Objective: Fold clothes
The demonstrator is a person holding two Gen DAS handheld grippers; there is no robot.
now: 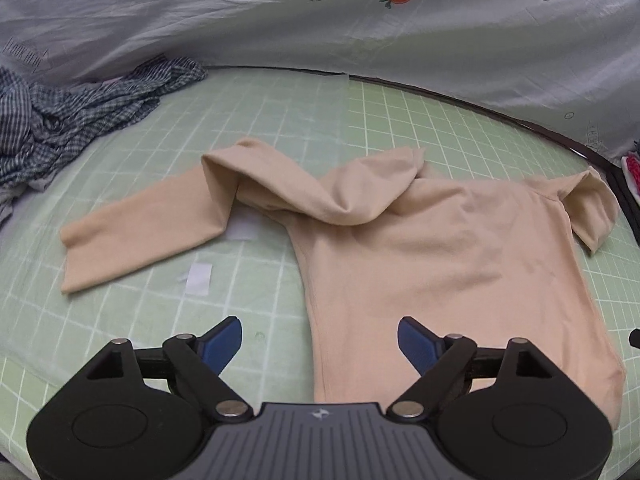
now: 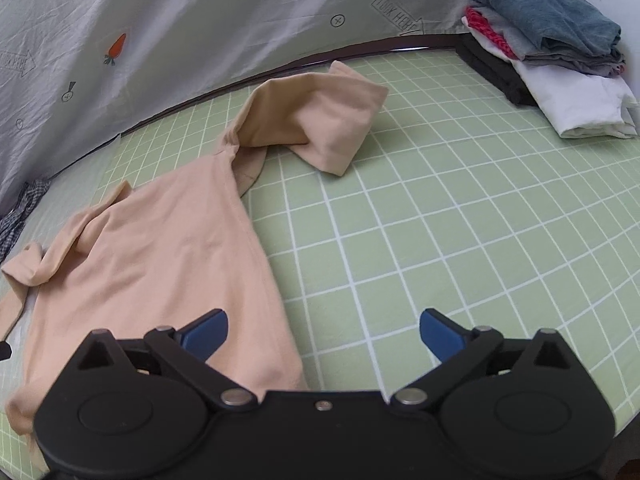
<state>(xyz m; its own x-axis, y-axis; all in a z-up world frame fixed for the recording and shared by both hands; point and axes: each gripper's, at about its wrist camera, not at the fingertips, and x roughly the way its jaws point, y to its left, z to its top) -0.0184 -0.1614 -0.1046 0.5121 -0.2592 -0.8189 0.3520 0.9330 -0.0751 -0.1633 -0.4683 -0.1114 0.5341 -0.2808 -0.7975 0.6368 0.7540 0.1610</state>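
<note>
Garment: a beige long-sleeved top point(image 1: 432, 264) lies on a green gridded mat point(image 2: 460, 240), body mostly flat, hem towards the cameras.
Left sleeve: the left sleeve point(image 1: 152, 232) runs outward, doubles over in a raised hump near the shoulder, and ends flat on the mat.
Right sleeve: the right sleeve point(image 2: 320, 120) is bunched and folded back on itself near the mat's far edge.
Left gripper: the left gripper point(image 1: 320, 344) hovers above the hem's left corner, blue fingertips point(image 1: 224, 344) wide apart, holding nothing.
Right gripper: the right gripper point(image 2: 324, 336) hovers at the hem's right edge, jaws spread just as wide, empty; one fingertip is over cloth, the other over bare mat.
Step in hand: judging by the layout, this is the start of the fold, with the top laid out but the sleeves not yet straightened.
Next move: likely calls for smoothing or bringing each sleeve across the body, gripping a single layer near a cuff or shoulder without dragging the whole top.
Surroundings: a crumpled checked garment point(image 1: 72, 120) sits at the mat's far left; a stack of folded clothes point(image 2: 552, 48) at the far right; a grey printed sheet point(image 1: 320, 32) hangs behind.
Hard to make out: the neckline is buried under the folds; the hem's nearest edge is cut off behind the gripper bodies; small white patches point(image 1: 200, 278) on the mat are unclear.
</note>
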